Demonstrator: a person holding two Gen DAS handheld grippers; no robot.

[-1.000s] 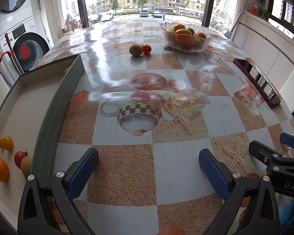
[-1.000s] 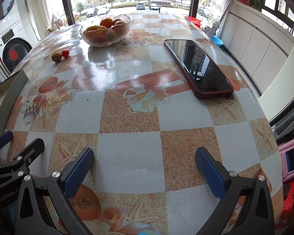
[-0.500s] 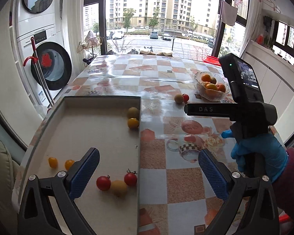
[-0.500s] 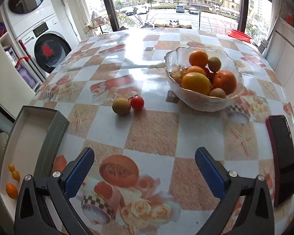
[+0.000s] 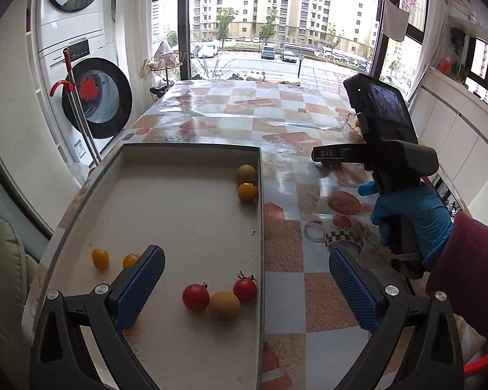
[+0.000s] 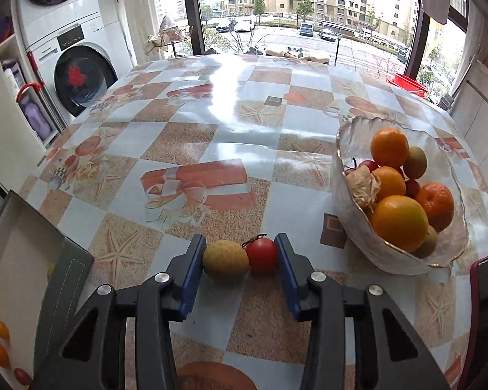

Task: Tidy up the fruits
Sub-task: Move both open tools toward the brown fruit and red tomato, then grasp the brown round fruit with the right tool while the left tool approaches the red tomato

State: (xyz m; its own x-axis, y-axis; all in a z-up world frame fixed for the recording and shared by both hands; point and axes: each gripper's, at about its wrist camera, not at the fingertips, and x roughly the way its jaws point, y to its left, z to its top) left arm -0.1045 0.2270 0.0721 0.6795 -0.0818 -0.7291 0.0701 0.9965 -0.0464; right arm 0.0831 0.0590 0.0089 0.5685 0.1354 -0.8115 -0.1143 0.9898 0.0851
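The right hand-held gripper [image 6: 240, 260], wide open over bare counter [image 6: 211, 136] a second ago, now closes around the yellow-green fruit [image 6: 225, 261] and cherry tomato [image 6: 262, 254] at lower centre, starting their pickup while the left hand-held gripper [image 5: 244, 289] hangs open over the tray [image 5: 192, 208].

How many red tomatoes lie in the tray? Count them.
2 tomatoes: one left of the tan fruit, one right of it, near the tray wall. The fingers may hide others.
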